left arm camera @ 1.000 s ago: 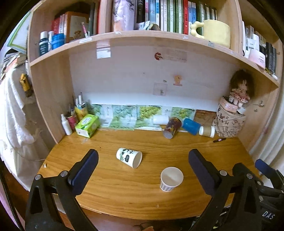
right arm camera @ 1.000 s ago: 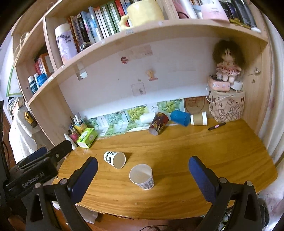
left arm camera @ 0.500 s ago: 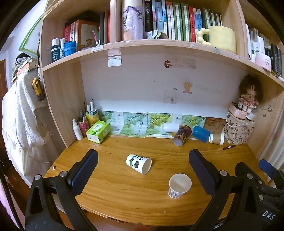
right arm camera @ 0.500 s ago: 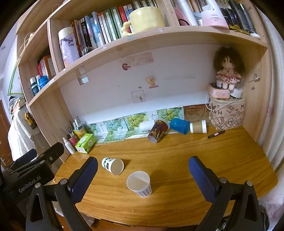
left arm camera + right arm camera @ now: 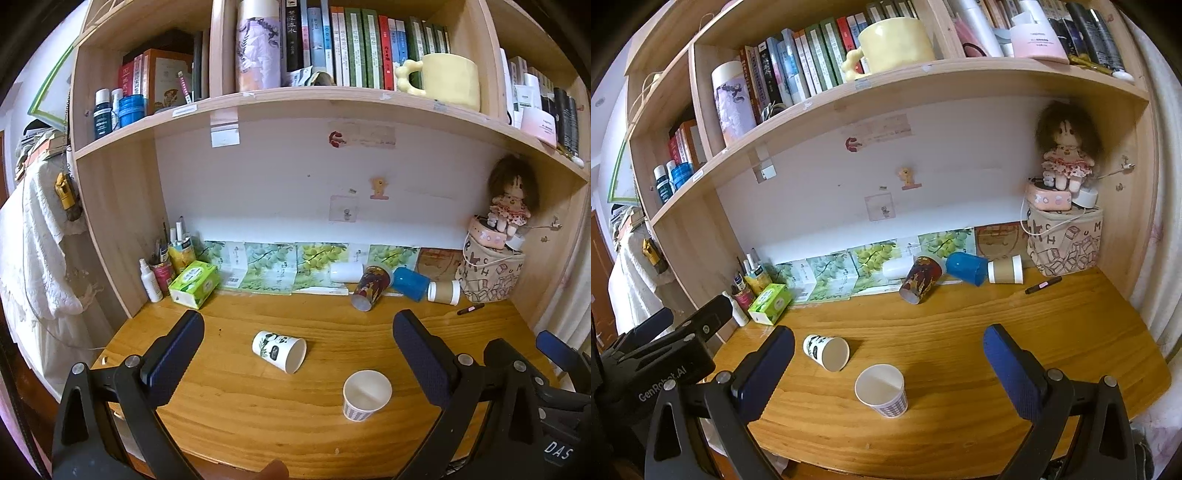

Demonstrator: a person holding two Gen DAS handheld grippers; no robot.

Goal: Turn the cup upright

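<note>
While both tools hang back over the near edge of the wooden worktop [image 5: 258,417], the left gripper [image 5: 295,354] has its jaws spread wide and released, with nothing between them, and the right gripper [image 5: 888,354] is the same, its blue pads holding nothing. Nearest to them stands a checked paper cup [image 5: 882,389], upright with its mouth up, at about 6 o'clock from the middle of the worktop. Just beyond it, toward 10 o'clock and apart from it, the panda paper cup [image 5: 279,349] lies on its side, its open mouth turned toward the near right. Neither gripper touches it.

Farther back at 9 o'clock sits a green tissue box [image 5: 194,283] beside a white spray bottle [image 5: 149,280] and a pot of pens. Along the back wall, at 1 o'clock, a patterned cup [image 5: 921,278], a blue cup [image 5: 967,267] and a brown sleeved cup [image 5: 1005,274] all lie tipped over in a row. A dark pen [image 5: 1042,285] lies to their right. In the far corner a doll [image 5: 1065,155] sits on a printed bag [image 5: 1065,240].
</note>
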